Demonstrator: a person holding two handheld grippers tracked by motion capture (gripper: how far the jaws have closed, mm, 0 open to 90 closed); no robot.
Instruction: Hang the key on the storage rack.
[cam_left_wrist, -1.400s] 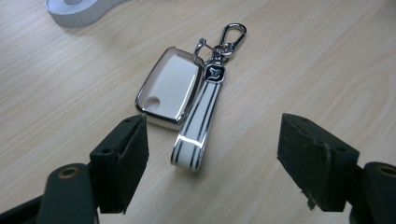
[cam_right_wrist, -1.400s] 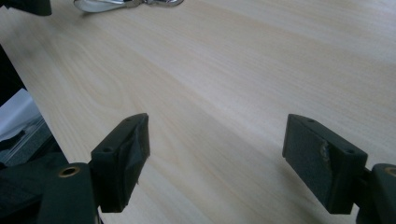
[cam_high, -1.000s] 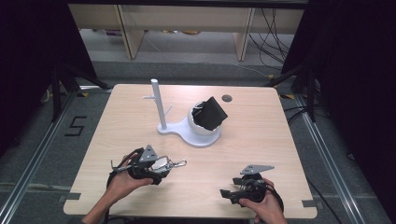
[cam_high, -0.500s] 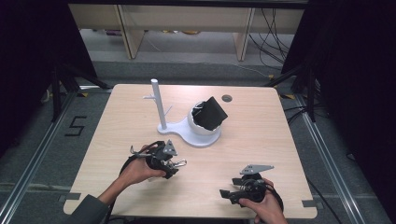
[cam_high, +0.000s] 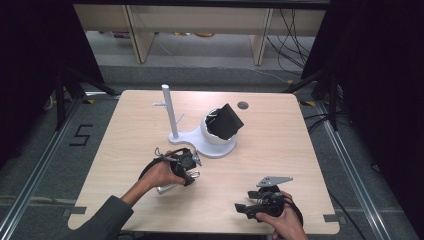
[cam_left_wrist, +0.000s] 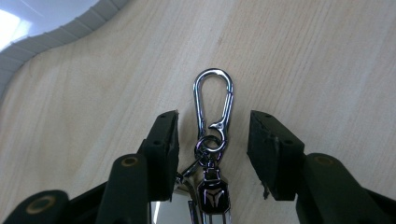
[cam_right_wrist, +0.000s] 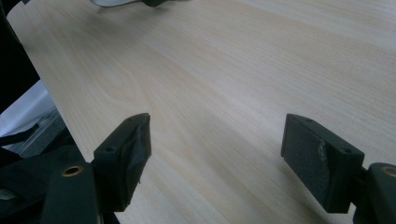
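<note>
Silver metal carabiner keychain, a polished snap hook with a small ring and a dark emblem fob below it, lies flat on the pale wooden table, near the front-left part of the top and just in front of the white stand's base. In the left gripper view the hook sits between the two black jaws of the left gripper, pointing away from the camera; the jaws have just been closing around it, yet a sliver of table shows on each side of the hook, so the pads do not press on it and the claw is half spread. In the high view the left gripper is held low over the table by the person's left hand, with a bit of shiny metal visible beneath it. Just beyond it stands a white plastic stand with an upright post and short pegs, joined to a white round bowl that holds a black folded object. The right gripper rests near the front-right edge in the person's right hand, well apart from the keychain. In the right gripper view its jaws stand wide apart over bare wood with nothing between them.
</note>
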